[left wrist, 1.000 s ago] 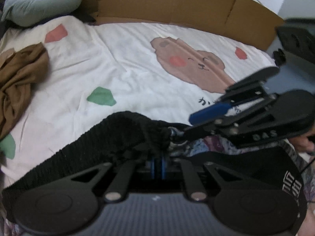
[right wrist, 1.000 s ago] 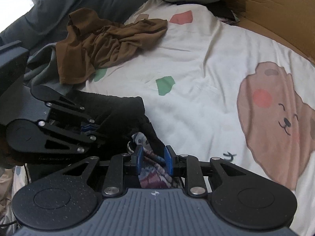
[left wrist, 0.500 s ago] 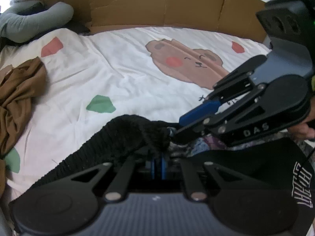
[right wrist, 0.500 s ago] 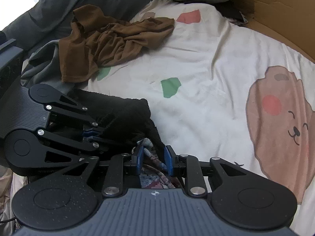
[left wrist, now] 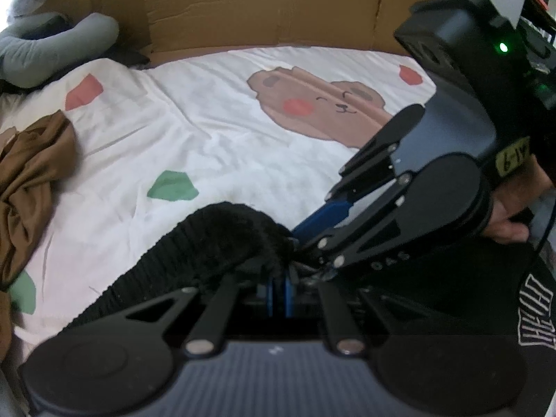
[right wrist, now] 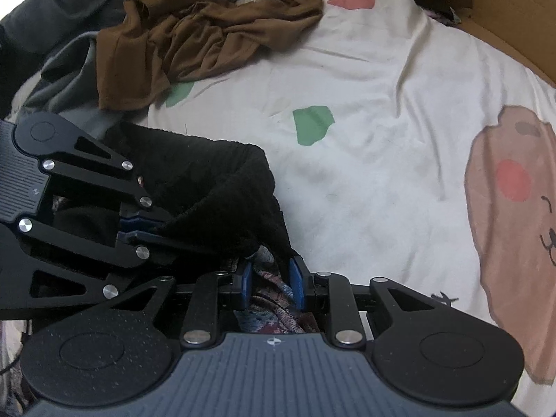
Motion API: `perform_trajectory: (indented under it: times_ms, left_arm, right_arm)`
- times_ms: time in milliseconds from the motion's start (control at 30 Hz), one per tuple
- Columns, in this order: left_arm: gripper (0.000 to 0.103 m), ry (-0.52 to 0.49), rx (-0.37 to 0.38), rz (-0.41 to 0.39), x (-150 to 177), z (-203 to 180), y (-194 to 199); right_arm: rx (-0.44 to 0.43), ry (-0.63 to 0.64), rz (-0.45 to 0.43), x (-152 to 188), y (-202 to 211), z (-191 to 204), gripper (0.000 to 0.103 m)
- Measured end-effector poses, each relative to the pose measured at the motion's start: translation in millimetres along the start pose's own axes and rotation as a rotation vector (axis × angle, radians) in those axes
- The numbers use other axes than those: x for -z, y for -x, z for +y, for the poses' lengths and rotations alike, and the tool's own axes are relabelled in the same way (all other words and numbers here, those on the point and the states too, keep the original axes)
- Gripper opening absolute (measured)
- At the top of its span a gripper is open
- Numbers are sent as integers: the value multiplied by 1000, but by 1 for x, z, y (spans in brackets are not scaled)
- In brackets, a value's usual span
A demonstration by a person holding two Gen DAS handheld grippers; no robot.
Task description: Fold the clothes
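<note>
A black knitted garment with a patterned lining lies bunched at the near edge of the bed. My left gripper is shut on a fold of its black knit; the right wrist view shows that same left gripper from the side, pinching the fold. My right gripper holds bunched patterned fabric and black knit between its blue pads, which stand a little apart. In the left wrist view the right gripper reaches in from the right, almost touching the left one. White lettering marks the garment.
A crumpled brown garment lies on the white bear-print sheet, far left. Grey cloth sits beside it. A grey pillow and a cardboard wall border the bed's far side. A person's hand holds the right gripper.
My right gripper has sunk and come closer to the left one, with the fabric still between its pads. The left gripper kept its place and its grip, rolling slightly.
</note>
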State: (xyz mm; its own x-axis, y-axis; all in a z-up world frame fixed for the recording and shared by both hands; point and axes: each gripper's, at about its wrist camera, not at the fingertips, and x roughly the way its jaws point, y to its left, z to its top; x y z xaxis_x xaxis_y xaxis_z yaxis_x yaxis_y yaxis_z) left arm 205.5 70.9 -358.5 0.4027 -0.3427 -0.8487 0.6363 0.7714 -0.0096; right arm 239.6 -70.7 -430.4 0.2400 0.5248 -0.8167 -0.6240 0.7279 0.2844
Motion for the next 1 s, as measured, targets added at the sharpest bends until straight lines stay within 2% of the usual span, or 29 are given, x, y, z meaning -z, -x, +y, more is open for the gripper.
perform_trajectory:
  times_ms: [67, 100, 133, 200, 333, 367, 467, 533, 667, 1000]
  left_arm:
    - [7, 0, 0, -2, 0, 0, 0]
    - [7, 0, 0, -2, 0, 0, -1]
    - [7, -1, 0, -3, 1, -1, -1]
    - [7, -1, 1, -3, 0, -1, 0]
    - [10, 16, 7, -8, 0, 3, 8]
    - [14, 24, 9, -13, 1, 5, 11]
    - [22, 47, 14, -29, 3, 11, 23]
    - [21, 55, 3, -46, 6, 15, 34]
    - [22, 67, -61, -47, 18, 30, 56]
    - [22, 191, -309, 19, 58, 99, 83]
  right_arm:
    - [6, 8, 1, -1, -1, 1, 29]
    - [9, 15, 0, -1, -1, 3, 21]
    - [12, 25, -2, -1, -1, 4, 19]
    - [33, 68, -11, -1, 0, 9, 5]
    - [39, 79, -37, -1, 12, 7, 2]
    - [49, 81, -45, -1, 16, 6, 1]
    - [97, 73, -65, -2, 28, -1, 1]
    - [131, 67, -77, -2, 36, -5, 1]
    - [186, 45, -94, -1, 50, -16, 1]
    - [327, 53, -80, 10, 65, -24, 0]
